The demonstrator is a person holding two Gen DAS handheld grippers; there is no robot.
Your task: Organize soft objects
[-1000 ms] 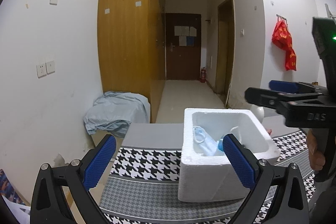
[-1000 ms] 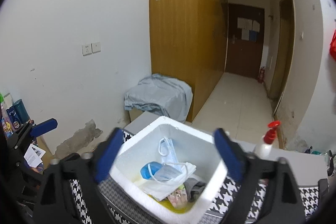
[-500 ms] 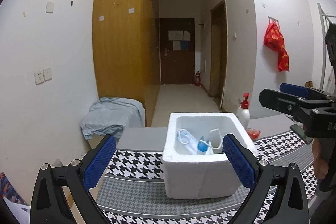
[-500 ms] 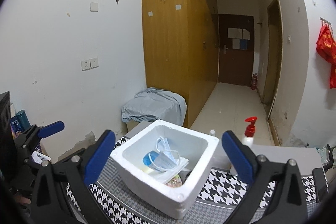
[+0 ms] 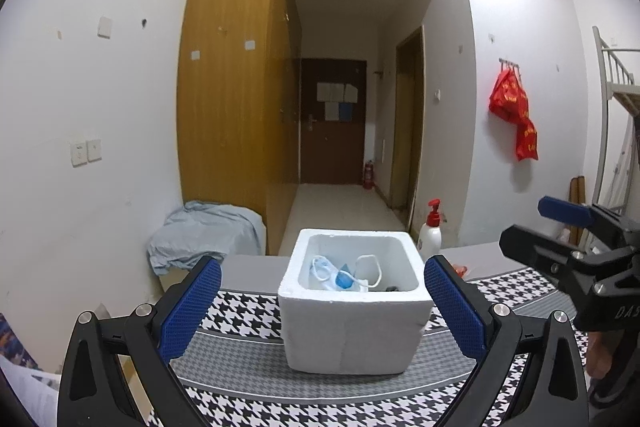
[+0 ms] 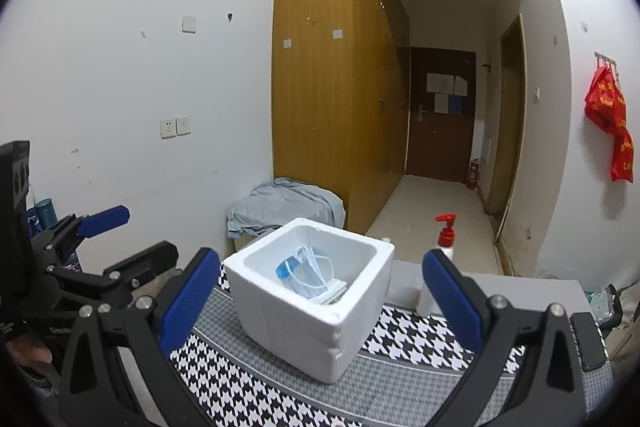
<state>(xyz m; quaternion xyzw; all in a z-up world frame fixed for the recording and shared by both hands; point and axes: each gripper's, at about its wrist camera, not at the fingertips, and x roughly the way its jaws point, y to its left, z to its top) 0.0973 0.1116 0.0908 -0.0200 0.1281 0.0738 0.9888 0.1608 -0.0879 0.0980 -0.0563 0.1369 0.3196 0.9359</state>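
The soft things, blue face masks [image 6: 306, 273] with white ear loops, lie heaped inside the white foam box [image 5: 352, 323], which stands on the houndstooth cloth [image 6: 256, 387] near the middle of the tabletop [image 6: 520, 287]. A dark item lies at the box's bottom, too small to tell. No soft object shows loose on the cloth, so the sorting looks close to finished, perhaps complete. The left claw [image 5: 320, 311] and the right claw [image 6: 324, 305] both hang empty above the tabletop's near edge, fingers spread wide apart, clear of the box. A pump bottle [image 5: 430, 237] stands behind the box toward the far edge.
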